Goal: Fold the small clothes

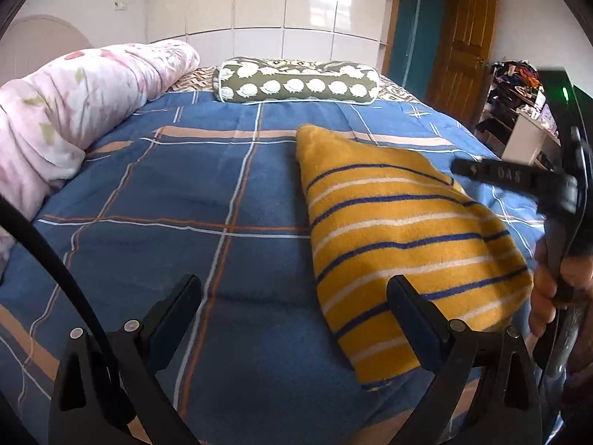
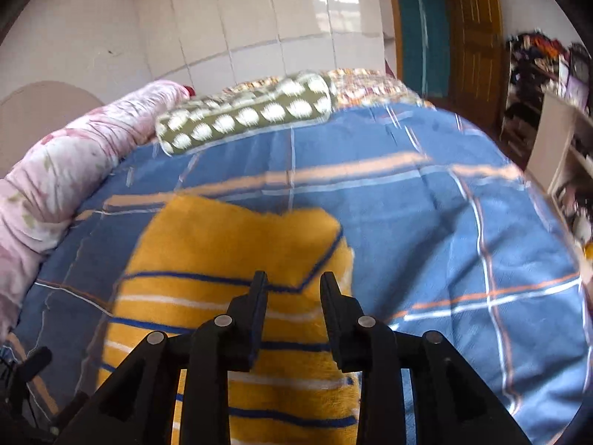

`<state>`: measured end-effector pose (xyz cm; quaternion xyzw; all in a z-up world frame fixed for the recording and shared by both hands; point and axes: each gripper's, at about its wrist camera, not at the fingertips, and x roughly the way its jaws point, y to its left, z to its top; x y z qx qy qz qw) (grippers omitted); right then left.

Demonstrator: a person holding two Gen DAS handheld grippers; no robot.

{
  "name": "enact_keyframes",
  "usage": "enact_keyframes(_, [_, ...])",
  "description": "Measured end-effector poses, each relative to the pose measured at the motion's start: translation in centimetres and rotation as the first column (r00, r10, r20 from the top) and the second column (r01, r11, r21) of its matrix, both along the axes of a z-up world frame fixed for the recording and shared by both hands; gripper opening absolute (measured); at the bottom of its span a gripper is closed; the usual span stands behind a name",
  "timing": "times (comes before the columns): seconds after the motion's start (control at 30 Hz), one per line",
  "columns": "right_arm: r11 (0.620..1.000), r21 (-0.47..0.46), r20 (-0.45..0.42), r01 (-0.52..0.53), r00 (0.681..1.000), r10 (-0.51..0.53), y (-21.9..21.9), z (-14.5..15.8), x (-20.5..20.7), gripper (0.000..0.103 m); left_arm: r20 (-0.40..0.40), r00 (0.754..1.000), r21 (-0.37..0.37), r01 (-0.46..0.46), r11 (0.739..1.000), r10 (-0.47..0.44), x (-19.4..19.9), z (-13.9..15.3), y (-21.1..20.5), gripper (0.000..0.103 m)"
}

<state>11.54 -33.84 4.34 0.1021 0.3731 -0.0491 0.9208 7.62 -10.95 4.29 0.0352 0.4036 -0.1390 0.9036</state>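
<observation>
We find the yellow striped garment (image 1: 404,237) lying on the blue checked bedspread (image 1: 185,193), right of centre in the left wrist view and at lower centre in the right wrist view, already doubled over into a long, tapering shape. It looks like thick, fuzzy knit or fleece: we judge it light, soft and limp, with enough nap to grip well and no risk of breaking. It should sag and drag if lifted by one point, so we would take it at two corners of one short edge, or pinch a folded edge through both layers, and keep it low over the bed. The left gripper (image 1: 292,296) sits at the bottom of its own view with its fingers wide apart and empty; the right-hand finger overlaps the near edge of the garment in the frame, but we cannot tell whether it touches. The right gripper (image 2: 294,282) hovers over the garment with a narrow gap between its fingers; nothing is pinched between them, only cloth showing behind. In the left wrist view it appears at the right edge, held by a hand (image 1: 548,289). A green spotted pillow (image 1: 296,81) and a pink rolled quilt (image 1: 74,111) lie well apart at the upper part of the frame.
</observation>
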Motion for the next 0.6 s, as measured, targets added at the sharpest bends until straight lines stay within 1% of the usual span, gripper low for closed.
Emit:
enact_keyframes(0.07, [1.0,0.0,-0.011,-0.021,1.0,0.021,0.7,0.1,0.7,0.04,-0.01,1.0,-0.007,0.005,1.0,-0.005,-0.1,-0.1,0.1,0.1])
enact_keyframes(0.17, [0.999,-0.002,-0.064,-0.042,0.997,0.042,1.6,-1.0,2.5,0.04,-0.019,1.0,-0.011,0.008,1.0,-0.008,-0.2,-0.1,0.0,0.1])
enact_keyframes(0.27, [0.999,-0.005,-0.13,-0.042,0.991,0.041,1.8,-3.0,4.1,0.041,-0.029,1.0,-0.02,0.008,1.0,-0.009,-0.1,-0.1,0.2,0.1])
enact_keyframes(0.37, [0.999,-0.012,-0.132,-0.038,0.991,0.036,1.6,-3.8,4.4,0.048,-0.041,0.999,-0.024,0.01,1.0,-0.011,0.0,-0.2,0.3,0.1])
enact_keyframes(0.43, [0.999,-0.003,-0.147,-0.041,0.988,0.04,1.4,-3.7,4.6,0.049,-0.05,0.999,-0.029,0.01,1.0,-0.011,0.1,-0.3,0.3,0.1])
enact_keyframes(0.5, [0.999,0.004,-0.149,-0.044,0.988,0.044,1.3,-2.8,4.6,0.049,-0.056,0.998,-0.029,0.009,1.0,-0.011,0.1,-0.3,0.3,0.1])
enact_keyframes(0.6, [0.999,0.008,-0.106,-0.033,0.994,0.033,1.3,-0.9,4.6,0.049,-0.062,0.998,-0.027,0.007,1.0,-0.009,0.1,-0.5,0.3,0.1])
